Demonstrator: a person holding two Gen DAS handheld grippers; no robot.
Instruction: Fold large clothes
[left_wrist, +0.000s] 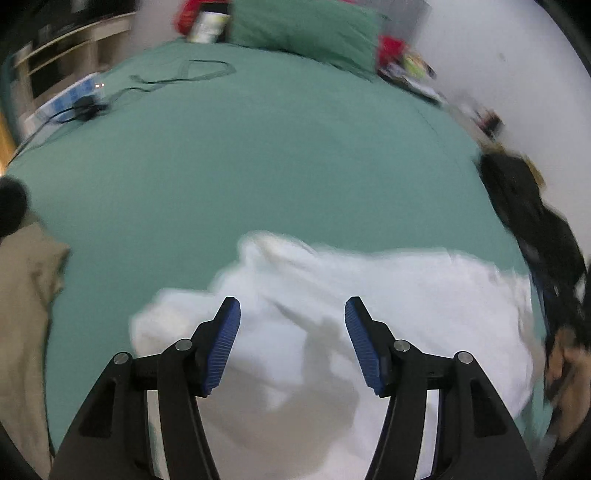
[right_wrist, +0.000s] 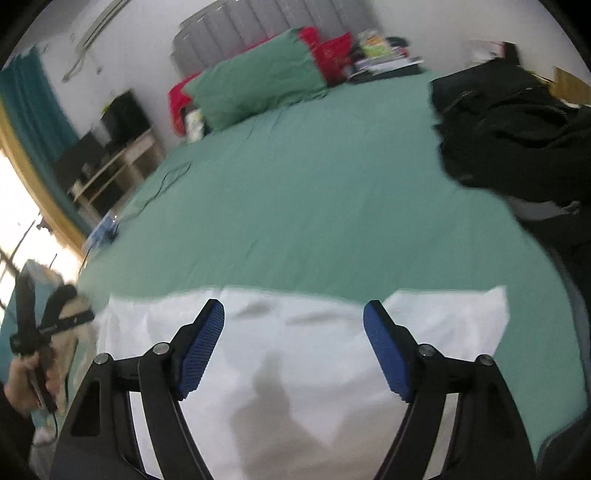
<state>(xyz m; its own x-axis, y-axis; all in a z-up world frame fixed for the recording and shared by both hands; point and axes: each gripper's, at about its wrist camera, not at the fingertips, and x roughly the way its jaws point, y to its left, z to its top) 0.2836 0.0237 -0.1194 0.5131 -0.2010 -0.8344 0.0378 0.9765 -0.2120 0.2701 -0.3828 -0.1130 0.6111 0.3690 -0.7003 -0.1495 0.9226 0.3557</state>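
Observation:
A large white garment (left_wrist: 388, 295) lies on the near part of a green bed (left_wrist: 258, 155), bunched and rumpled at its left end. My left gripper (left_wrist: 292, 308) hovers over it, open and empty. In the right wrist view the white garment (right_wrist: 295, 354) lies flatter with a straight far edge. My right gripper (right_wrist: 293, 312) is open and empty above it. The left gripper and the hand holding it show at the far left of the right wrist view (right_wrist: 35, 332).
A pile of black clothes (right_wrist: 517, 133) lies at the bed's right edge. A beige garment (left_wrist: 26, 302) hangs at the left. A green pillow (right_wrist: 258, 81), red items and books sit at the headboard. A cable (left_wrist: 177, 77) lies on the sheet.

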